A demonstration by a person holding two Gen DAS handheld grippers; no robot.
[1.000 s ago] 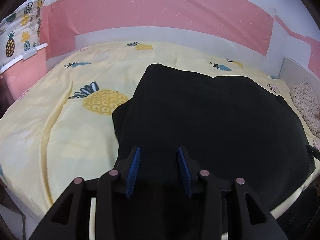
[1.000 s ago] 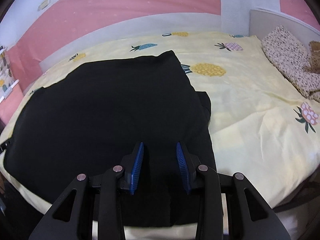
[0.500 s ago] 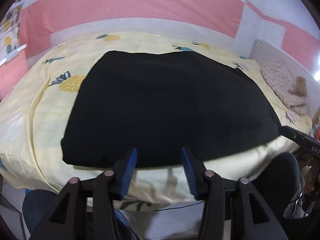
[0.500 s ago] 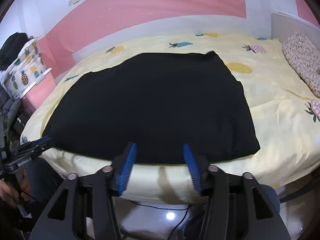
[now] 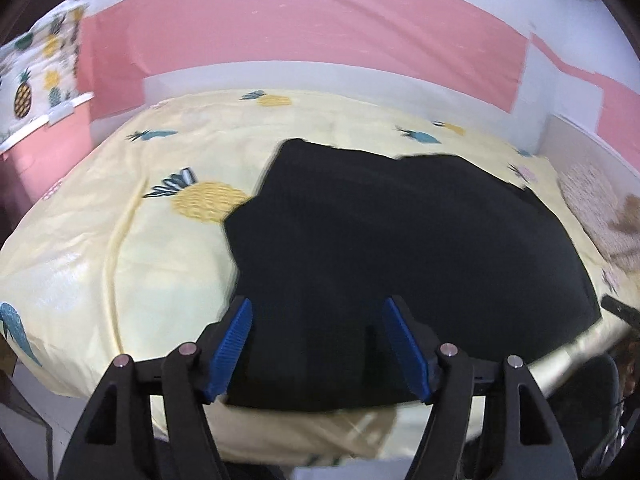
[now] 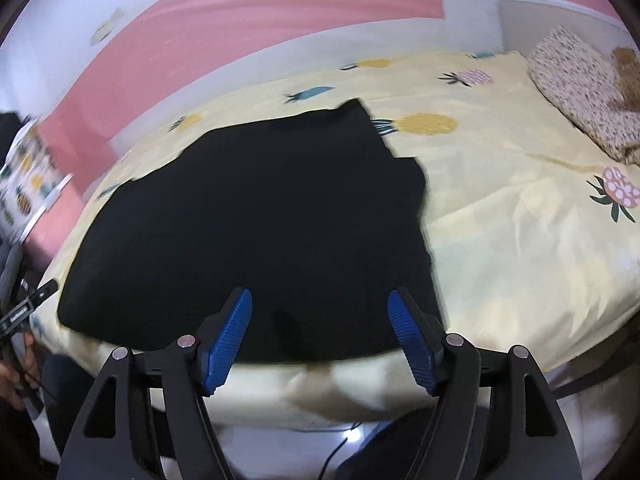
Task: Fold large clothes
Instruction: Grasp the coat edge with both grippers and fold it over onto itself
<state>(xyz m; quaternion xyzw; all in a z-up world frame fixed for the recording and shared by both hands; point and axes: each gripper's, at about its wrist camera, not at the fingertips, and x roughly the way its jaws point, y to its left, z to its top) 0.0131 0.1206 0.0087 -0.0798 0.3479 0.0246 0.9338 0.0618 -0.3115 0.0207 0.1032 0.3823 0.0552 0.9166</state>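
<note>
A large black garment lies spread flat on the yellow pineapple-print bed sheet, its near hem along the bed's front edge. It also shows in the right wrist view. My left gripper is open and empty, hovering over the garment's near left part. My right gripper is open and empty over the garment's near right part. The left gripper's tip shows at the left edge of the right wrist view, and the right gripper's tip at the right edge of the left wrist view.
A speckled pillow with a brown soft toy lies at the bed's right end. A pink and white wall runs behind the bed. A pineapple-print cloth hangs at the left. A cable lies on the floor below.
Both grippers pulled back from the garment half a second ago, then moved in closer again. Both jaws have opened wider. The garment has not visibly moved.
</note>
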